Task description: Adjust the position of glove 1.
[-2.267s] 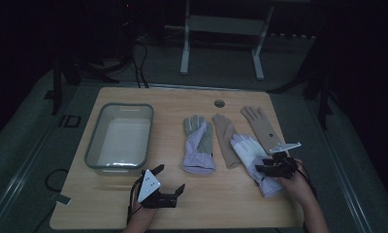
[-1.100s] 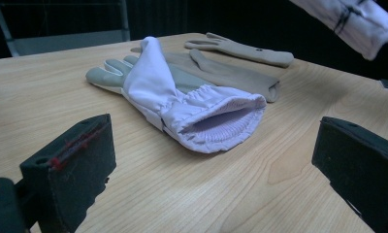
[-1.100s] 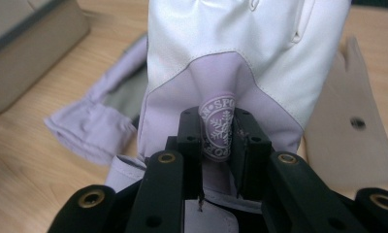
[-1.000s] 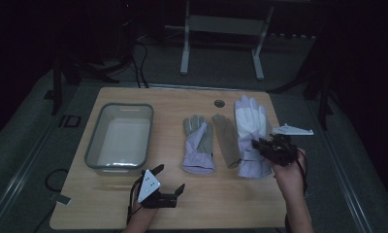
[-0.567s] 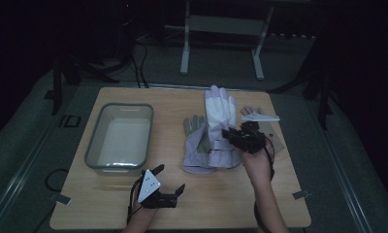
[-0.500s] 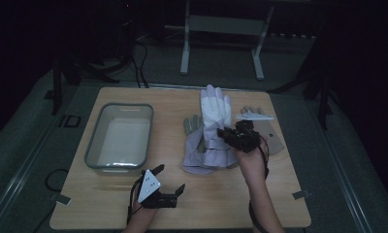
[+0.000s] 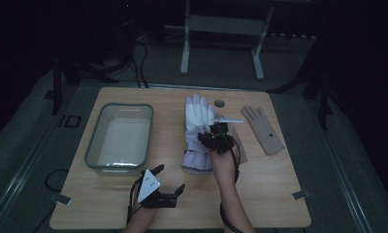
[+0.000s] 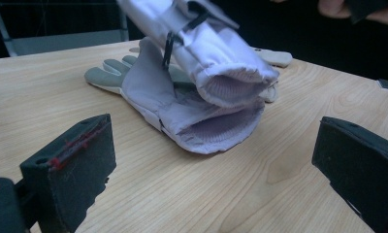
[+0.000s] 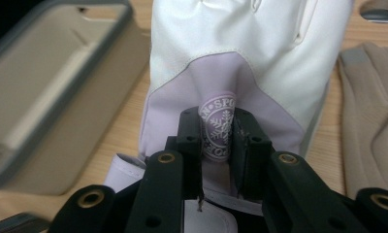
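Right tongs (image 9: 216, 141) pinch a fold of the white glove (image 7: 198, 114), carried over its mate (image 8: 182, 104) on the table (image 7: 269, 179). Soft, light, floppy; cuff grip suits. Left tongs (image 8: 206, 170) gape, empty.

A pale wooden table (image 7: 274, 194) with rounded corners is seen from above. A clear rectangular plastic tub (image 7: 119, 136) with a grey rim is set on its left part. A lilac and grey glove (image 8: 182, 104) is laid flat near the middle, and a tan fabric glove (image 7: 262, 128) lies well apart to the right. A small round mark, possibly a hole (image 7: 219, 103), is seen near the far edge.
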Motion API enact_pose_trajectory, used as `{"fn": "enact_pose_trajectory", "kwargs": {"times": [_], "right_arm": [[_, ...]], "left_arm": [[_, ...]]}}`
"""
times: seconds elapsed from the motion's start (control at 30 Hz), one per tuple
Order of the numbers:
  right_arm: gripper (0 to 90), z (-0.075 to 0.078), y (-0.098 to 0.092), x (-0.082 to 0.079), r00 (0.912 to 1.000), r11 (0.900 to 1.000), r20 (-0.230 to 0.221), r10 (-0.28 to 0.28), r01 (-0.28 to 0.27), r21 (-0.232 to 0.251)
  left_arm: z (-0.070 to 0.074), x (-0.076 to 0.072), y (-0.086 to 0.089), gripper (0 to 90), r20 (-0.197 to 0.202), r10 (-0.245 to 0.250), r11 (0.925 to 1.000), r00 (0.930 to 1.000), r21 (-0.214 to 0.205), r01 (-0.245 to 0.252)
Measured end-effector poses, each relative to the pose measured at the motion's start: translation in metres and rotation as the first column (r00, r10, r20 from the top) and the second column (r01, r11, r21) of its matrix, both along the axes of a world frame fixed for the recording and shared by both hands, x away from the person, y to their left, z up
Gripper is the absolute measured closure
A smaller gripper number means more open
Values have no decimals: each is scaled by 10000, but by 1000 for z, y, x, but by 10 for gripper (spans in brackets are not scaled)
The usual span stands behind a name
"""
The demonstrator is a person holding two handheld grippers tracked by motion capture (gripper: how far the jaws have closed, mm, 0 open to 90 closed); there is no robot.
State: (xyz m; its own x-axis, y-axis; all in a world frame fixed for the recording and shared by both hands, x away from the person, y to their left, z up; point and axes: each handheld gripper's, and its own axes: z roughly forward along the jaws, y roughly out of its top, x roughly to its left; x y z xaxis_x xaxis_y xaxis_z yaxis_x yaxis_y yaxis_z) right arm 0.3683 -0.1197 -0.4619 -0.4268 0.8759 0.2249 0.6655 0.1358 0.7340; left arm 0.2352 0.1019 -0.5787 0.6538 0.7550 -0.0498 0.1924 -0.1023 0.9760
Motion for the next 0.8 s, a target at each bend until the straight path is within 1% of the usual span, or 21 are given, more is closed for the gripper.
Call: {"fn": "enact_pose_trajectory", "kwargs": {"times": [0.07, 0.1, 0.23, 0.27, 0.33, 0.37, 0.4, 0.47, 0.57, 0.67, 0.73, 0.8], "right_arm": [[754, -6, 3, 3, 9998, 9997, -40, -193, 193, -121], [751, -10, 4, 5, 9996, 9991, -44, -295, 293, -315], [739, -26, 6, 10, 9977, 9954, -178, -656, 642, -705], [731, -30, 8, 12, 9974, 9951, -326, -636, 609, -780], [724, -37, 9, 14, 9973, 9942, -444, -578, 534, -936], [715, -39, 10, 15, 9966, 9950, -562, -609, 562, -822], [706, -40, 11, 16, 9967, 9957, -572, -568, 524, -758], [688, -41, 11, 18, 9970, 9942, -508, -581, 532, -934], [670, -47, 11, 21, 9959, 9932, -639, -633, 566, -1020], [645, -55, 11, 23, 9954, 9939, -729, -619, 548, -962], [634, -55, 11, 23, 9957, 9944, -714, -589, 523, -919], [613, -51, 9, 23, 9964, 9959, -712, -452, 394, -819]], "left_arm": [[0, 0, 0, 20, 4, -10, 10000, 10000, 1, 10], [0, 0, 0, 20, 17, -14, 10000, 10000, 11, 14], [0, 0, 0, 20, 8, -11, 10000, 10000, 9, 11], [0, 0, 0, 20, 13, -7, 10000, 10000, 5, 7], [0, 0, 0, 20, 19, -10, 10000, 10000, 10, 10], [0, 0, 0, 20, 23, -11, 10000, 10000, 23, 11], [0, 0, 0, 20, 16, -7, 10000, 10000, 17, 7], [0, 0, 0, 20, 14, -6, 10000, 10000, 6, 6], [0, 0, 0, 20, 37, -15, 10000, 10000, 37, 15], [0, 0, 0, 20, 43, -12, 10000, 10000, 43, 12], [0, 0, 0, 20, 39, -5, 10000, 10000, 35, 5], [0, 0, 0, 20, 16, 42, 10000, 10000, 20, -42]]}}
